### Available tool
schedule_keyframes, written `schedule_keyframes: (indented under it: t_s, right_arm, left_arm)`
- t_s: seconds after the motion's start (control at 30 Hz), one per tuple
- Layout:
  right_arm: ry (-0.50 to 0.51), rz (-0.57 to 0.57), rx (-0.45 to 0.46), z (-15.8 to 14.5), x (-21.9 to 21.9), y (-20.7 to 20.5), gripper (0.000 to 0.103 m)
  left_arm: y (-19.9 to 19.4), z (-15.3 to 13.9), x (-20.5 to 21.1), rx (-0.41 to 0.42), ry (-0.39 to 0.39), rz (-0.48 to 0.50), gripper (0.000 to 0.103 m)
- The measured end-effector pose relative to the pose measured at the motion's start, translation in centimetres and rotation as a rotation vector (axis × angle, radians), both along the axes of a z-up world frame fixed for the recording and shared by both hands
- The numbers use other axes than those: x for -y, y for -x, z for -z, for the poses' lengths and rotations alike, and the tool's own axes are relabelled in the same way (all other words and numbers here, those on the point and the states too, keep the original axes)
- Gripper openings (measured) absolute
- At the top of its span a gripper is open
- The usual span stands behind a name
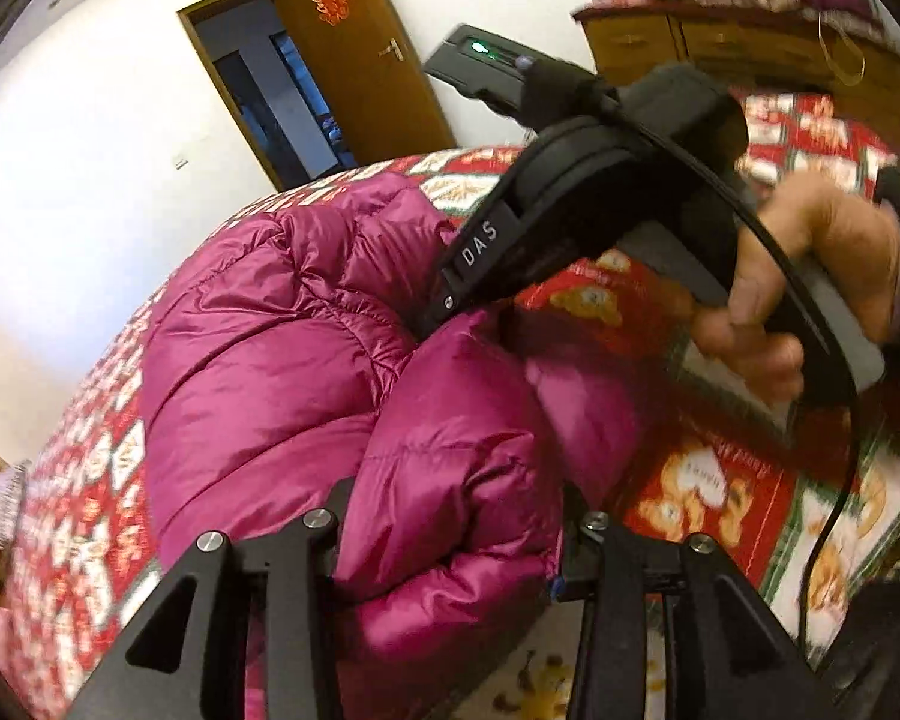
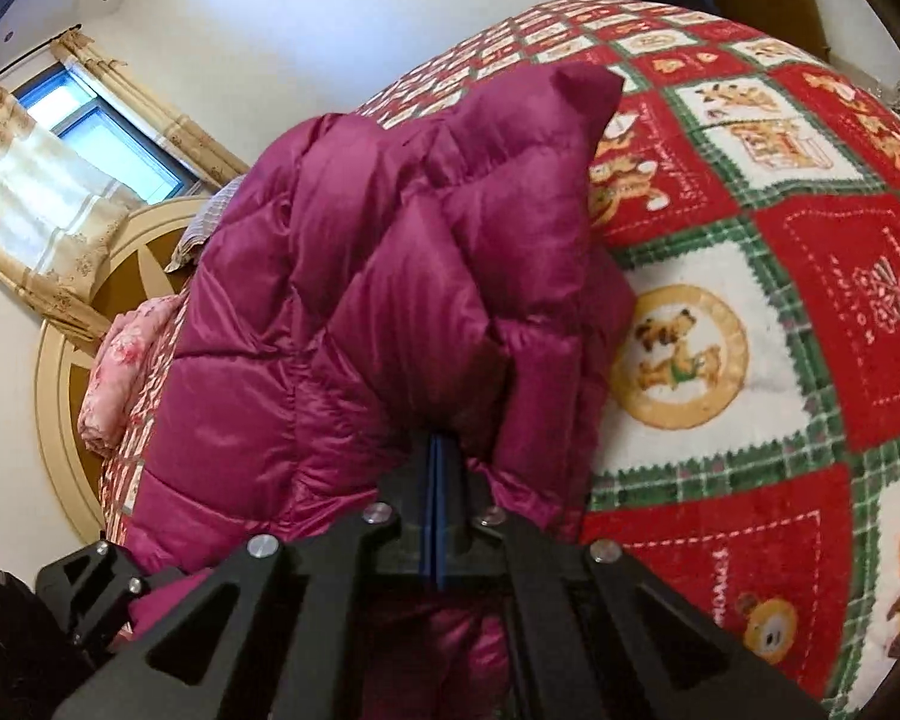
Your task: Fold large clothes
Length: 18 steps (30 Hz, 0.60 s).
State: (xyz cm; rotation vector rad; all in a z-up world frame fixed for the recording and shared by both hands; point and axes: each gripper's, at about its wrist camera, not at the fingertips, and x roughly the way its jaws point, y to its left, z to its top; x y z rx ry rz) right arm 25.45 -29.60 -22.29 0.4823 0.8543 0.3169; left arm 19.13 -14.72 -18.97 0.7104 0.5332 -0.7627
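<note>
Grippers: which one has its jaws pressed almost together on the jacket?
The right gripper: jaws nearly meet on the purple jacket; the left gripper's stand wide around a thick fold.

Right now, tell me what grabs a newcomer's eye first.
The magenta puffer jacket dominates both views, bunched up on the red-and-green teddy quilt. The right gripper is pinched shut on its fabric, while the left gripper straddles a thick fold.

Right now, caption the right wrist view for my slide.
Right gripper pinches a puffy magenta quilted down jacket above the red-and-green bear-patterned bedspread.
</note>
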Motion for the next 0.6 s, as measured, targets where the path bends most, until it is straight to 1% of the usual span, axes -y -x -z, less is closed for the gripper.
schedule_keyframes:
  t_s: [0.07, 0.1, 0.13, 0.17, 0.2, 0.23, 0.27, 0.33, 0.43, 0.53, 0.57, 0.6]
  right_arm:
    - [-0.009, 0.003, -0.005, 0.0, 0.1, 0.0, 0.0]
    - [-0.021, 0.008, -0.011, 0.0, 0.2, -0.2, 0.0]
    - [-0.037, 0.011, -0.017, 0.2, 0.5, -0.4, 0.0]
    - [-0.062, 0.011, -0.028, 0.2, 0.8, -0.4, 0.0]
    - [-0.075, 0.008, -0.033, 0.3, 1.1, -0.7, 0.0]
    - [-0.085, 0.003, -0.035, 0.2, 1.3, -0.7, 0.0]
    - [-0.09, -0.006, -0.033, 0.0, 1.5, -0.6, 0.0]
    - [-0.102, -0.013, -0.029, -0.2, 2.5, -0.3, 0.0]
    - [-0.104, -0.018, -0.022, -0.6, 3.6, 0.4, 0.0]
    - [-0.063, -0.005, -0.025, -1.1, 4.8, 1.5, 0.0]
    - [-0.058, 0.005, -0.024, -1.4, 5.5, 2.2, 0.0]
    - [-0.054, 0.019, -0.023, -1.5, 5.9, 2.6, 0.012]
  left_arm:
    - [0.9, 0.0, 0.6, 0.053, -0.029, 0.01, 0.042]
    - [1.3, 0.1, 1.0, 0.099, -0.036, 0.018, 0.042]
    - [1.7, 0.2, 1.4, 0.142, -0.043, 0.027, 0.046]
    - [1.9, 0.2, 1.7, 0.166, -0.04, 0.045, 0.054]
    - [2.2, 0.2, 2.0, 0.184, -0.027, 0.074, 0.059]
    - [2.3, 0.1, 2.3, 0.191, -0.015, 0.096, 0.068]
    - [2.4, 0.0, 2.7, 0.19, 0.001, 0.122, 0.073]
    - [2.6, -0.4, 3.3, 0.166, 0.041, 0.17, 0.075]
    - [3.3, -1.1, 4.2, 0.132, 0.075, 0.239, 0.076]
    - [4.7, -1.7, 4.5, 0.12, 0.088, 0.318, 0.076]
    - [5.0, -2.0, 4.3, 0.11, 0.093, 0.331, 0.076]
    - [5.2, -2.2, 4.1, 0.089, 0.101, 0.345, 0.076]
